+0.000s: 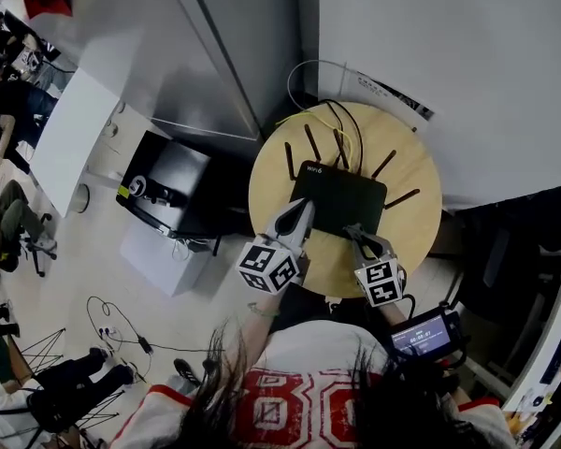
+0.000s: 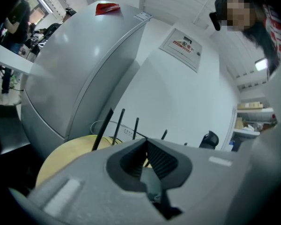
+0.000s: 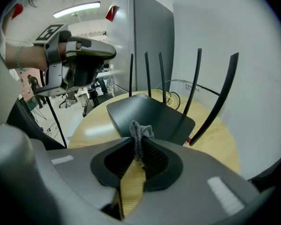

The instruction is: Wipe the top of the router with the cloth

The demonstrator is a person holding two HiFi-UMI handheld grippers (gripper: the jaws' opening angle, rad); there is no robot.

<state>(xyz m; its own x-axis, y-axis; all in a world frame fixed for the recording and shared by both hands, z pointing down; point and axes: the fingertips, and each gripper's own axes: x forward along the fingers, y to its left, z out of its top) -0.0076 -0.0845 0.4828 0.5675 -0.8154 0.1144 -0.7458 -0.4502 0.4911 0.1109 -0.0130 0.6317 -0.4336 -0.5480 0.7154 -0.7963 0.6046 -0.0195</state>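
Observation:
A black router [image 1: 338, 200] with several upright antennas lies on a round wooden table [image 1: 411, 171]. In the right gripper view the router [image 3: 147, 111] lies just ahead of my jaws. My right gripper [image 3: 139, 138] is shut on a small grey cloth [image 3: 140, 129], whose bunched end sticks up between the fingers, a little short of the router's near edge. In the head view that gripper [image 1: 352, 233] is at the router's front edge. My left gripper [image 1: 302, 208] hovers at the router's front left corner, shut and holding nothing. It also shows raised in the air as the left gripper [image 3: 87, 70].
A tall grey cabinet [image 1: 201, 54] and a white wall stand behind the table. Thin cables [image 1: 309, 87] loop behind the router. A black box [image 1: 168, 183] and loose cables [image 1: 112, 330] lie on the floor at the left. A white desk [image 1: 70, 138] and seated people are further left.

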